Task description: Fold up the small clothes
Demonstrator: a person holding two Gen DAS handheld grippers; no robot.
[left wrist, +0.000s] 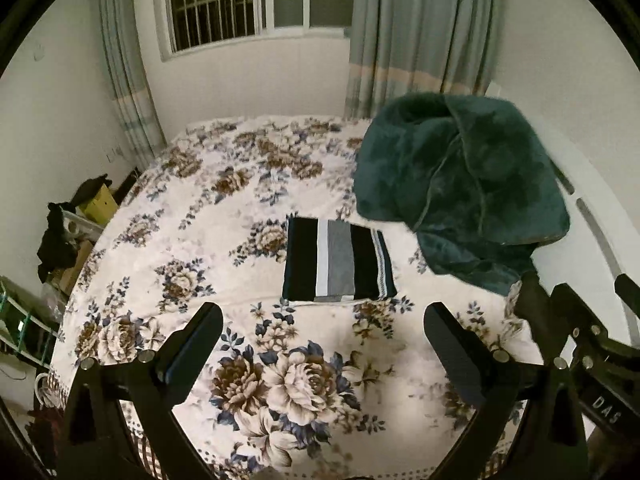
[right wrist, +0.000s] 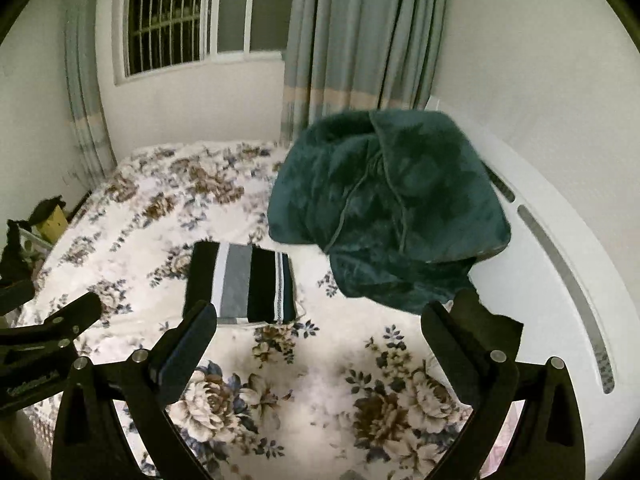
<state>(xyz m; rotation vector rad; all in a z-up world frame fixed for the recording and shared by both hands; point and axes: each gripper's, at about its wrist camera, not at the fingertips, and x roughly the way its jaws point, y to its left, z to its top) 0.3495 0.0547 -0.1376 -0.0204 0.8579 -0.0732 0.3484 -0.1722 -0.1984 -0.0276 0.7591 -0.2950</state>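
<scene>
A folded garment point(left wrist: 338, 262) with black, white and grey stripes lies flat in a neat rectangle on the floral bedspread point(left wrist: 224, 208). It also shows in the right wrist view point(right wrist: 240, 282). My left gripper point(left wrist: 324, 320) is open and empty, held above the bed just short of the garment's near edge. My right gripper point(right wrist: 320, 320) is open and empty, above the bed to the right of the garment. The right gripper's body shows at the left wrist view's right edge point(left wrist: 592, 344); the left gripper's body shows at the right wrist view's left edge point(right wrist: 44, 336).
A crumpled dark green blanket point(left wrist: 460, 192) lies at the back right of the bed, also in the right wrist view point(right wrist: 388, 204). A white bed frame point(right wrist: 560, 264) runs along the right. Boxes and dark clutter point(left wrist: 68, 232) stand left of the bed. A window and curtains are behind.
</scene>
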